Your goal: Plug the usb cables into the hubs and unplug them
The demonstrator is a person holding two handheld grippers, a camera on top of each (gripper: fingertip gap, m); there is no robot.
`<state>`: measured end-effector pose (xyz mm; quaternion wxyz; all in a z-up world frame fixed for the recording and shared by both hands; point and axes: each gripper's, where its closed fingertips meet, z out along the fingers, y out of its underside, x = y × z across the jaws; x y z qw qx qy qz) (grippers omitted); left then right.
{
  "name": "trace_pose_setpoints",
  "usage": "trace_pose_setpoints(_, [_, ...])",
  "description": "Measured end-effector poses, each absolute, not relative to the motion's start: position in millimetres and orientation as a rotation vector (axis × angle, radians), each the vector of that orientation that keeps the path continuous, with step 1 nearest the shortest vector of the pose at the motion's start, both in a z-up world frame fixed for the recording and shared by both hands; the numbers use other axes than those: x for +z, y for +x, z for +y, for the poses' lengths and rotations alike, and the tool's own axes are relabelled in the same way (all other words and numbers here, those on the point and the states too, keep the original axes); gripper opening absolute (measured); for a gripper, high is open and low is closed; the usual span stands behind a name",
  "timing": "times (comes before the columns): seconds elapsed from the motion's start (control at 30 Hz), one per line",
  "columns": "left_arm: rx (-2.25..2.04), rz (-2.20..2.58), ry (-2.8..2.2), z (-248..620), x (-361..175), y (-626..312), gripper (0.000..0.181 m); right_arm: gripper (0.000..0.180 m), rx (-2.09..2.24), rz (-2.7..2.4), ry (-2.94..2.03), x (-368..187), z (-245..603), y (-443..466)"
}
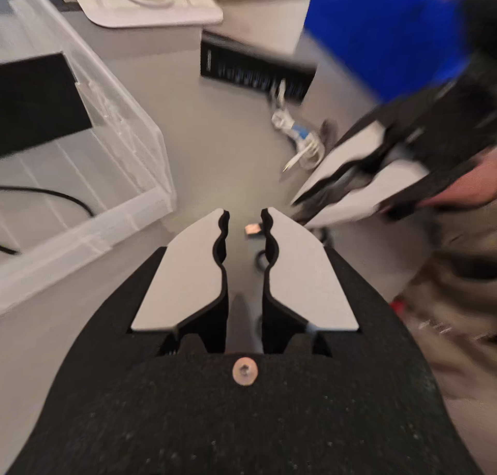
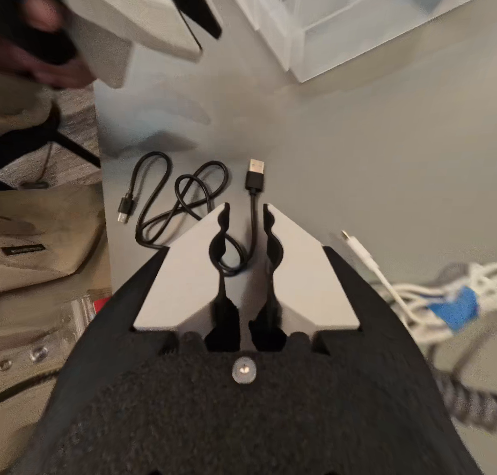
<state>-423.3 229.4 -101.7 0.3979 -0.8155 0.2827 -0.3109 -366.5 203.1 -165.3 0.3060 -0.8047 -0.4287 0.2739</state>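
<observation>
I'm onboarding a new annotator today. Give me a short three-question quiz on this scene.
1. True or false: the right hand-held gripper is shut on the black USB cable.
2. Which plug lies just ahead of its fingertips? A) large USB plug B) small plug
3. Fill in: the white cable bundle is wrapped with ____ tape.

Key: 1 false, both grippers, the left too, are open and empty; 2 A; 3 blue.
</observation>
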Motion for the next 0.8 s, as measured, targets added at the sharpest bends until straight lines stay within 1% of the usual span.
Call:
trace_pose_setpoints(0.07, [-0.954,0.531,-1.985,225,-85,-421,0.021,0.026,0.789,-1.134,-2.195,-173,205,-379])
trace_pose_setpoints(0.1, [-0.969,0.492,-1.944,225,-81,-424,0.02,0.026,0.795,-1.128,-2.218,-176,207,-382])
trace_pose_setpoints(0.23, [-0.88,0.476,-1.908,229,-92,-444,0.018,0.022,0.668,-1.204,-2.209,-182,209,-379])
trace_pose_setpoints(0.27, [-0.883,0.474,-1.9,229,-95,-446,0.018,0.018,0.616,-1.247,-2.209,-186,207,-378])
trace_pose_setpoints(0.33, [-0.903,0.465,-1.897,228,-103,-446,0.018,0.003,0.474,-1.282,-2.169,-190,210,-375])
trace_pose_setpoints(0.43, [-0.911,0.5,-1.931,225,-114,-438,0.021,0.002,0.364,-1.24,-2.125,-189,217,-367])
trace_pose_setpoints(0.5, [-0.891,0.531,-1.935,225,-116,-431,0.023,0.003,0.434,-1.143,-2.1,-179,222,-364])
trace_pose_setpoints(0.63, [-0.96,0.598,-1.917,222,-113,-408,0.028,0.002,0.821,-0.87,-1.958,-133,227,-365])
trace_pose_setpoints(0.8, [-1.207,0.505,-1.818,228,-82,-383,0.034,0.003,1.1,-0.707,-1.763,-94,226,-356])
